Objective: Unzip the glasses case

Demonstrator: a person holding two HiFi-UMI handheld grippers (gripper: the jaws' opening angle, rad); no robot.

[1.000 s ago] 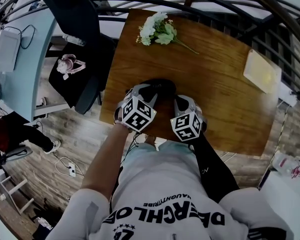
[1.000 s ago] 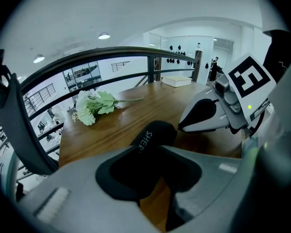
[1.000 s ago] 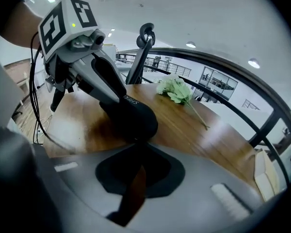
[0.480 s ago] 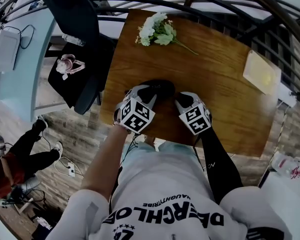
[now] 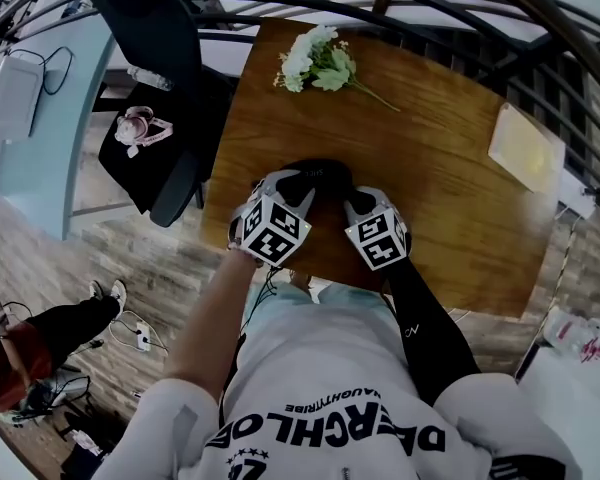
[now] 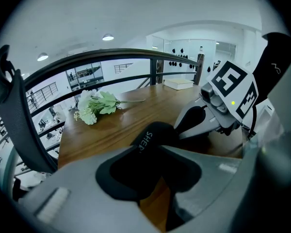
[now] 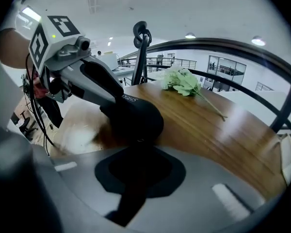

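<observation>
Where the glasses case (image 5: 318, 176) lies: flat on the worktop (image 5: 430, 148) near the person's edge, well apart from the flowers (image 5: 315, 60) at the far side, with a claw at each end.
Long axis: across the person, left to right, so one end faces each claw.
Left claw (image 6: 153, 154): clamped on the case's left end, with a pad on either side of it. The printed lettering on the shell shows just beyond the tips.
Right claw (image 7: 138, 152): jaws all but together, having just been closing. The tips sit against the case's right end and point steeply down.
Between the right jaws: nothing bulky. A small glint at the case's rim, right at the tips, may be the zip pull, but it is too small to tell whether the pull is pinched.
Case as seen from the right claw: straight ahead of the tips, its body stretching away toward the left claw.
Zip: no gap shows along the rim, so it looks shut and the task barely begun.
Nearer claw for the zip: the right, by my reading, with the left acting as anchor.
Coming move, judged: the pull must travel round the right end and along the long axis toward the left claw.
Risk: a tug upward instead of along the rim could drag the case out of the left claw's hold.
</observation>
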